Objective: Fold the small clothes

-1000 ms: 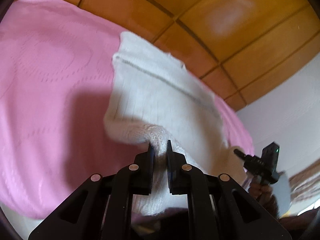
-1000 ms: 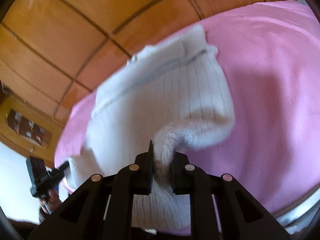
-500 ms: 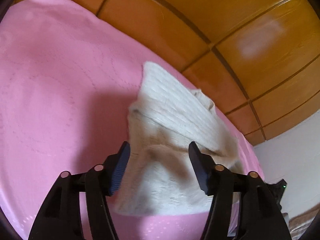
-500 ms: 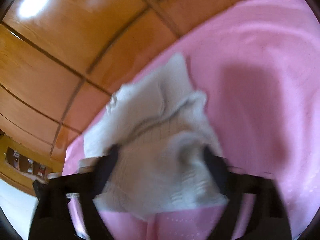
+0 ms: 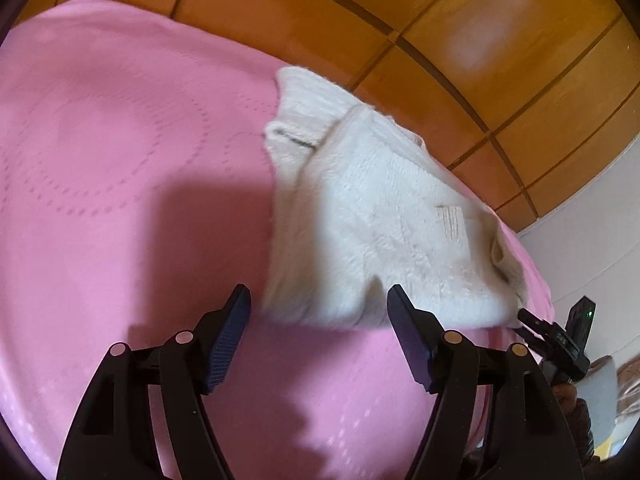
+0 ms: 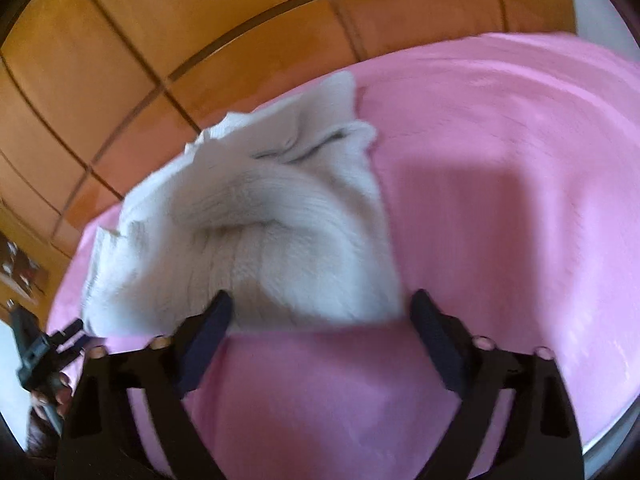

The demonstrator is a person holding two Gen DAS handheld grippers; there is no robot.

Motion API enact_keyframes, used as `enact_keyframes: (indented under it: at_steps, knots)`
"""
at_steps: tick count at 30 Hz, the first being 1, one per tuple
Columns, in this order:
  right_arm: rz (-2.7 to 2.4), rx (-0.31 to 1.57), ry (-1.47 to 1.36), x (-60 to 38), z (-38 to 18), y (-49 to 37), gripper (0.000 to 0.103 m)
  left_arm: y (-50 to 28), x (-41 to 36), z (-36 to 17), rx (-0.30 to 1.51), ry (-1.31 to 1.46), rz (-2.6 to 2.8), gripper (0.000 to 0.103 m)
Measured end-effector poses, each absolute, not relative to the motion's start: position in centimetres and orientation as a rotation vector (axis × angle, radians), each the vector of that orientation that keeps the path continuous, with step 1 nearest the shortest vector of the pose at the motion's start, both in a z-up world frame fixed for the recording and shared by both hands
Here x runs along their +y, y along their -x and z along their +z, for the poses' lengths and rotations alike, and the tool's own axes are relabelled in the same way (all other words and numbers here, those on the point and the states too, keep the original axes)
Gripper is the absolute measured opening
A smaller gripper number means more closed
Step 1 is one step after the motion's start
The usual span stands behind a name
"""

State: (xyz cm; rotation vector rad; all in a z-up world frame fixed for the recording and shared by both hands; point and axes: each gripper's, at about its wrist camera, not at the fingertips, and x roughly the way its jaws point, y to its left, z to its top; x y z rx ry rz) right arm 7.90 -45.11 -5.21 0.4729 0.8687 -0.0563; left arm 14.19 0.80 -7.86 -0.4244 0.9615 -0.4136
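- White ribbed knit garment [image 5: 372, 224] was pinched in both grippers a second ago, one near corner lifted in each; now both have let go and it lies dropped on the pink embossed bedspread [image 5: 120, 200].
- Left gripper [image 5: 318, 344]: jaws wide apart and opening further, nothing between the pads, the garment's near edge just past the fingertips, in the lower middle of the left wrist view.
- Right gripper [image 6: 320, 336]: also apart, but the jaws are closing back in a bit. The near hem sits right at the tips, and I can't see the pads pressing on it (this view is blurry, so take that loosely).
- What that means: looks like one fold just got laid down, far half under, near half flopped over it. I'd guess another fold or a tidy-up is still due.
- How it looks now: a lumpy, roughly rectangular bundle running from frame centre to the upper middle, against the orange wooden panelled headboard [image 5: 460, 20]. A thin grey stripe peeks out at the far end, and there's a puckered ridge across the middle in the right wrist view, so it isn't lying flat.
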Motion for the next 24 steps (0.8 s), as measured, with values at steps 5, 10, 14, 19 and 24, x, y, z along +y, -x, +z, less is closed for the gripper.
enact_keyframes:
  at_steps: [5, 10, 14, 19, 24]
  knots:
    - [-0.062, 0.889, -0.494, -44.9, -4.8, -9.3, 0.021, -14.8, -0.2, -8.0, 1.000, 0.359, -0.392, 0.016]
    - [-0.006, 0.845, -0.551, -44.6, -2.6, -6.6, 0.018, -12.7, 1.2, -6.6, 0.970, 0.387, -0.427, 0.012]
    - [0.038, 0.837, -0.594, -44.3, -1.6, -3.4, 0.017, -10.5, 2.3, -5.9, 0.965, 0.421, -0.452, 0.011]
    - [0.054, 0.866, -0.598, -43.6, -1.6, 1.1, 0.017, -6.3, 3.7, -5.4, 0.986, 0.461, -0.477, 0.011]
    - [0.015, 0.957, -0.535, -42.7, -3.2, 4.9, 0.017, -0.8, 5.2, -6.8, 1.075, 0.503, -0.464, 0.011]
